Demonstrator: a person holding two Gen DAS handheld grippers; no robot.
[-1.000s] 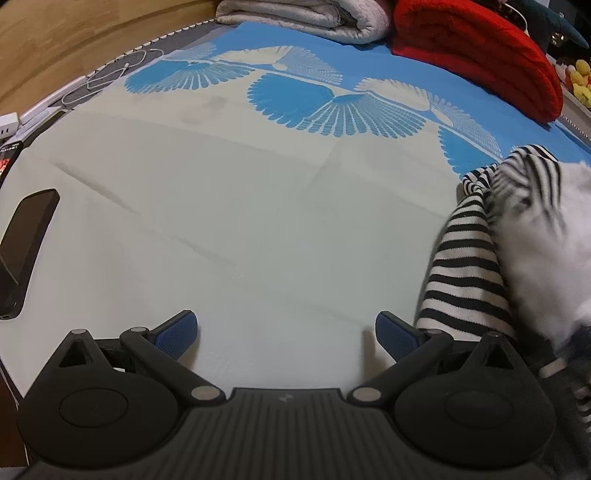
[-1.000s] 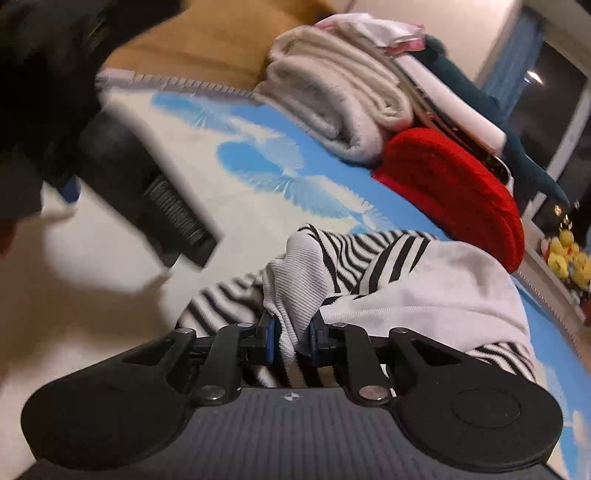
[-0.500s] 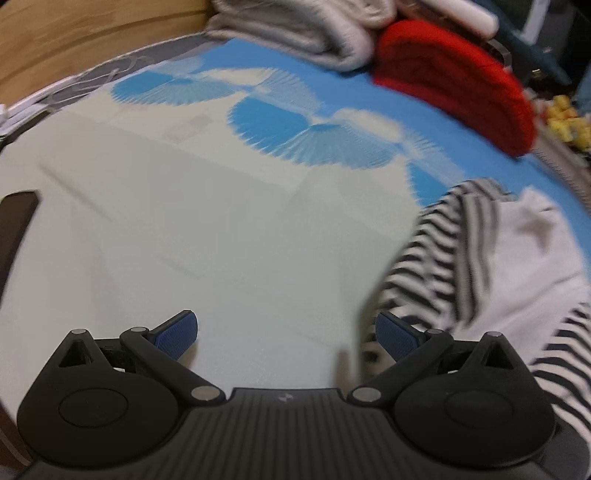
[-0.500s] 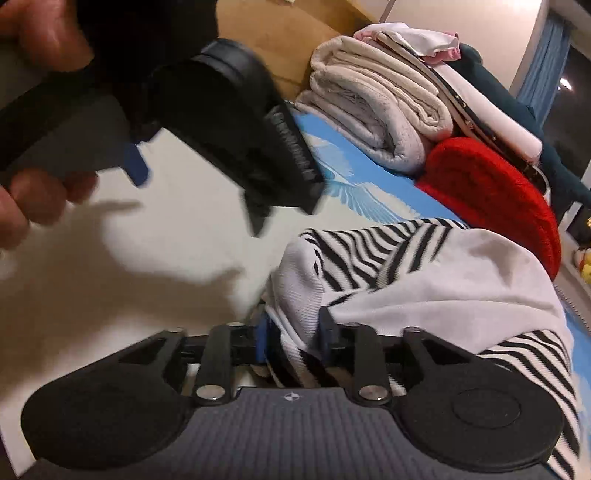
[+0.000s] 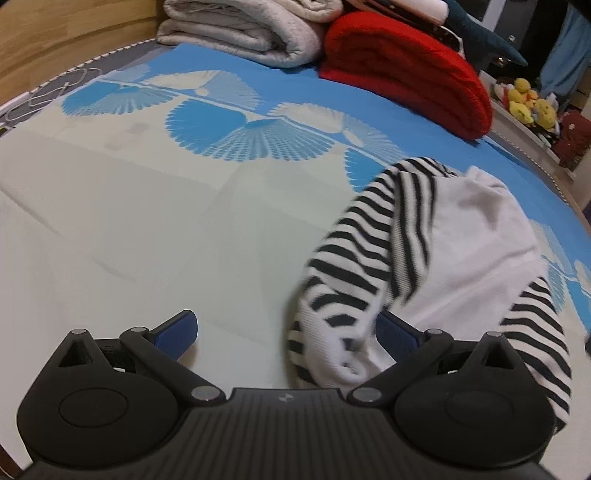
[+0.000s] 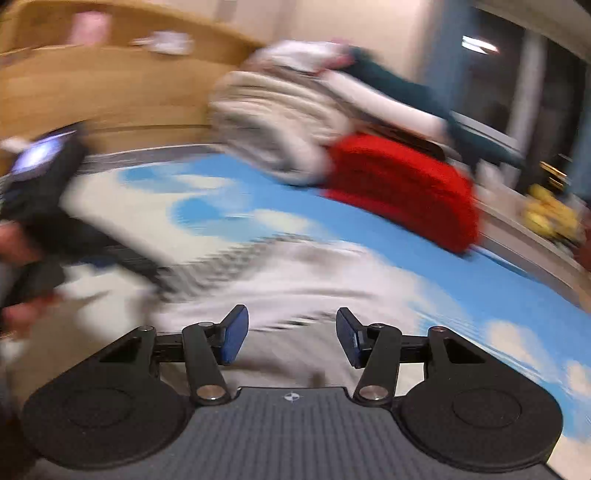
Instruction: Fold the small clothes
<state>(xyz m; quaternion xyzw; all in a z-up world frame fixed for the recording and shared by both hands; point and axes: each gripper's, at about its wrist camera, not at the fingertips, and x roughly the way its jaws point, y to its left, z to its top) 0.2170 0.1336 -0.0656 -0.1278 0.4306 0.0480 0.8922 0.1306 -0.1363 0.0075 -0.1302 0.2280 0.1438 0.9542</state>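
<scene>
Striped garment [image 5: 424, 258] judged light, soft, floppy knit; no stiffness, likely to sag and bunch wherever lifted; not fragile, not slippery; ribbed white hem edge rolled up nearest the left gripper [image 5: 284, 332] looked the best place to pinch, or a corner/seam so the cloth hangs flat; grabbing mid-heap would likely take several layers at once.

Black-and-white stripes with a plain white panel on top; crumpled in a loose mound, not laid flat, no fold visible yet; lay on the bed sheet [image 5: 147, 229] toward its right side, partly on the pale area and partly on the blue fan-print band; well apart from the red blanket [image 5: 406, 74] and grey towel stack [image 5: 258, 33] at the far edge.

Left gripper spread wide, nothing clamped; hem just beside the right-hand pad, contact unclear.

Right gripper [image 6: 291, 336] released, jaws just opened, nothing between them; view heavily blurred, garment only a smear below.
</scene>
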